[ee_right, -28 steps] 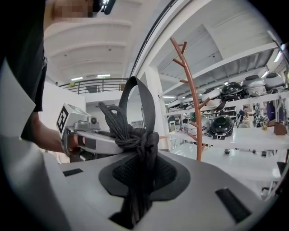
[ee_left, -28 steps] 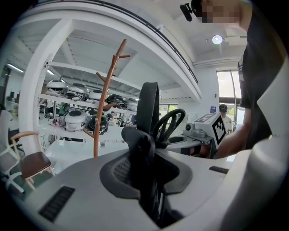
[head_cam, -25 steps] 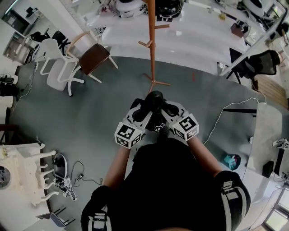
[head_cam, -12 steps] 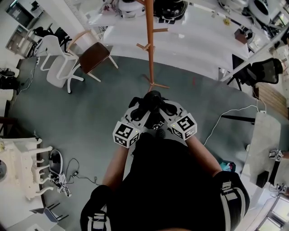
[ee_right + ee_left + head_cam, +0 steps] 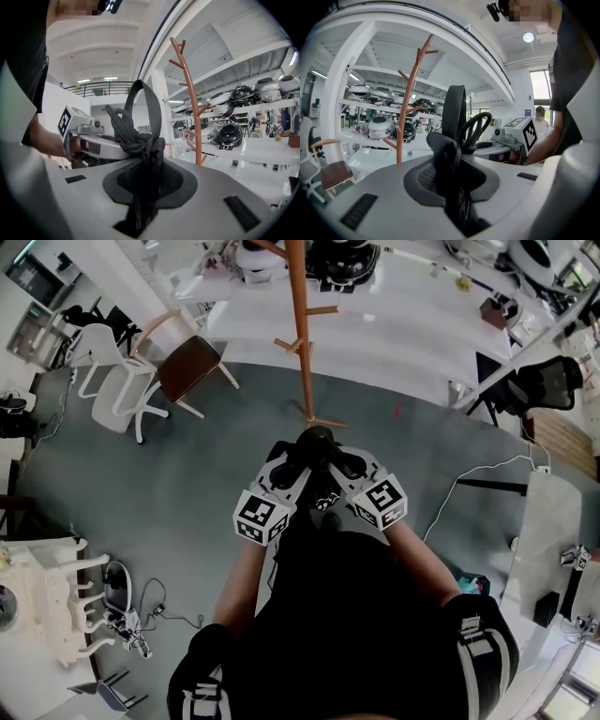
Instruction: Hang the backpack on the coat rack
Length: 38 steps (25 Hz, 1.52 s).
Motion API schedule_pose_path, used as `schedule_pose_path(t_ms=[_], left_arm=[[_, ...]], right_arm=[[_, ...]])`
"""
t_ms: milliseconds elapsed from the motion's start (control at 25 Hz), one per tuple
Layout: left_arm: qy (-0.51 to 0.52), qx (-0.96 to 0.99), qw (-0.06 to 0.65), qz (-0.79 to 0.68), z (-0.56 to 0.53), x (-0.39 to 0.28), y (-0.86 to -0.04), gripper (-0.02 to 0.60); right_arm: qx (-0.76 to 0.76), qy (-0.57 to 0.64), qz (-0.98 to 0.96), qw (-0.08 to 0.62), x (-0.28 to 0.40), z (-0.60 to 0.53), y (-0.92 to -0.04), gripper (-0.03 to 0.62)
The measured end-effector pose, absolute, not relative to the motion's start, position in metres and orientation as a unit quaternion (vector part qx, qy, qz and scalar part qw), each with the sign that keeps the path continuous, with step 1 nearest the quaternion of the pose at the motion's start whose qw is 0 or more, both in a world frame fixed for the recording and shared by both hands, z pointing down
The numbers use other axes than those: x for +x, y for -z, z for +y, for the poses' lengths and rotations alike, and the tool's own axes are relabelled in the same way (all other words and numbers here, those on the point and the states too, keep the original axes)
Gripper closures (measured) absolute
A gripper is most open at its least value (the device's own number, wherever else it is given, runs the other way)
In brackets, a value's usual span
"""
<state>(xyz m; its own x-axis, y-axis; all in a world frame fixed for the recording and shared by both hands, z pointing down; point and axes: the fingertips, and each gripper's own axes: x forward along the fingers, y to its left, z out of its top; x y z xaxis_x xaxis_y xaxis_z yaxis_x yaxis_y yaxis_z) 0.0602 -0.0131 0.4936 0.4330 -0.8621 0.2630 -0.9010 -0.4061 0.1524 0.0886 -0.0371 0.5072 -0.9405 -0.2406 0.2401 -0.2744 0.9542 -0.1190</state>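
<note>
The backpack [image 5: 319, 442] is held off the grey floor [image 5: 178, 474] just on the near side of the coat rack [image 5: 302, 343], close to its foot. It is carried by none of the rack's pegs. Only its black top is made out in the head view; the rest cannot be told from the person's dark clothing.

The left gripper [image 5: 449, 155] is seen clamped on black strap material. Its jaws are drawn nearly together, and the fabric is pinched between the pads. A flat carry loop [image 5: 453, 105] is raised above the jaws, to the right of the coat rack in that view.

The right gripper [image 5: 146, 157] is likewise closed on black fabric of the backpack, its jaws narrowly parted by the material. A knotted black cord [image 5: 123, 129] is bunched just above them, to the left of the coat rack there.

Both grippers are set side by side, their tips nearly meeting before the coat rack.

A wooden chair [image 5: 192, 360] with a brown seat is placed left of the coat rack. A white table [image 5: 412, 296] is seen beyond it, and helmets [image 5: 229, 133] are laid out there.
</note>
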Motion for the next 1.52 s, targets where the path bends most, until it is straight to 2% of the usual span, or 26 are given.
schedule_pose_path(t_ms=[480, 1520], left_arm=[[-0.08, 0.858, 0.135, -0.49, -0.065, 0.033, -0.495, 0.497], [-0.101, 0.897, 0.139, -0.408, -0.189, -0.09, -0.513, 0.497]], right_arm=[[0.17, -0.076, -0.975, 0.121, 0.064, -0.085, -0.507, 0.514], [0.253, -0.122, -0.954, 0.103, -0.055, -0.205, -0.526, 0.514]])
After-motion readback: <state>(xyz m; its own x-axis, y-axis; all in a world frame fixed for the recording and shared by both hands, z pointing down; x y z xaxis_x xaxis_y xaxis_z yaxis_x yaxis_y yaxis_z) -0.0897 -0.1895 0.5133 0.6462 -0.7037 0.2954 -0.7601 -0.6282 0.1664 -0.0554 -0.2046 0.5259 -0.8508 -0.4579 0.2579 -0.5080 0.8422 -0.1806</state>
